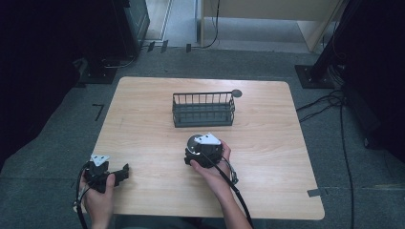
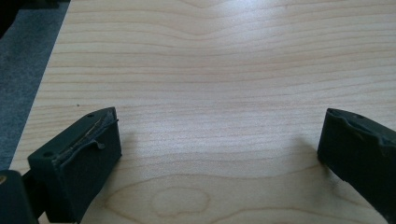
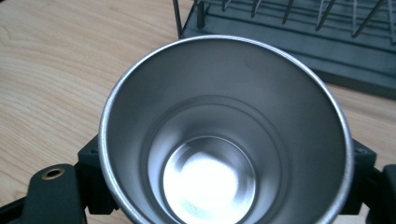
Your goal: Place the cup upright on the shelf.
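Table (image 1: pixel 267 143): pale wood top with rounded corners, standing on grey carpet; the landmark for all entries below. Rack (image 1: pixel 203 109): dark wire basket with upright bars and a solid floor, set on the table's far middle, long side facing the person; its near corner also appears at the top of the right gripper view, just beyond the cup. Right gripper (image 1: pixel 203 150): held in the person's right hand (image 1: pixel 212 167) over the table's middle, just short of the rack's near side, grey plate on top, cable trailing back off the near edge; its jaws are closed against the two sides of the cup. Left gripper (image 1: pixel 122 172): held in the left hand (image 1: pixel 98 191) at the table's near left corner, jaws spread wide with bare wood between them, low over the tabletop. Cup (image 3: pixel 224 135): plain steel, round, open mouth toward the right gripper's camera, inside clean and bright at the bottom, held above the table near the rack's front corner.
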{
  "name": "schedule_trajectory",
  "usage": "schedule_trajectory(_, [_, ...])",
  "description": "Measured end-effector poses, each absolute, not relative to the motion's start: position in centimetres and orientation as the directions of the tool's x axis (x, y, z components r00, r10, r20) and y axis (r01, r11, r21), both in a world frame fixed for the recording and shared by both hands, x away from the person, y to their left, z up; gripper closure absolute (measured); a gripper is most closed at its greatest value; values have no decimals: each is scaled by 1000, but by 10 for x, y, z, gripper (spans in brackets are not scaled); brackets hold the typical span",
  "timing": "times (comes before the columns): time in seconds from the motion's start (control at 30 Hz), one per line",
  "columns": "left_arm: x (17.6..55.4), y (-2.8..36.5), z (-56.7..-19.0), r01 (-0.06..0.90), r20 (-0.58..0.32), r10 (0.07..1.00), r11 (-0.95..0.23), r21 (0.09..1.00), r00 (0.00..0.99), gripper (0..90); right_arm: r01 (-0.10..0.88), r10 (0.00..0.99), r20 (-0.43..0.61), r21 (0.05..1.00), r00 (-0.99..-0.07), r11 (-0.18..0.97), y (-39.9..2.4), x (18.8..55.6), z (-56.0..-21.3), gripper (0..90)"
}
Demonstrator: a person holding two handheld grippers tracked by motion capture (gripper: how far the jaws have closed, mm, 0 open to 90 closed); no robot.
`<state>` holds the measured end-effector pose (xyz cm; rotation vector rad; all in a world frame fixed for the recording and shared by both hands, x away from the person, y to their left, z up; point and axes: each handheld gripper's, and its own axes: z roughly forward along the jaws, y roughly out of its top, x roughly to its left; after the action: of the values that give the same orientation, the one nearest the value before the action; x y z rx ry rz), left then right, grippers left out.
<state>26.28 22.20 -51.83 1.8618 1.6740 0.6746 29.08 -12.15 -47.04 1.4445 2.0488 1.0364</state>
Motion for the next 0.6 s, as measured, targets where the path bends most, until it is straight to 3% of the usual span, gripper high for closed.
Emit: schedule_trajectory(0.6, [263,222,-518,723,9,995,-80,686,102,0,586,929,82,795,-361,158,-135,303,-443,183])
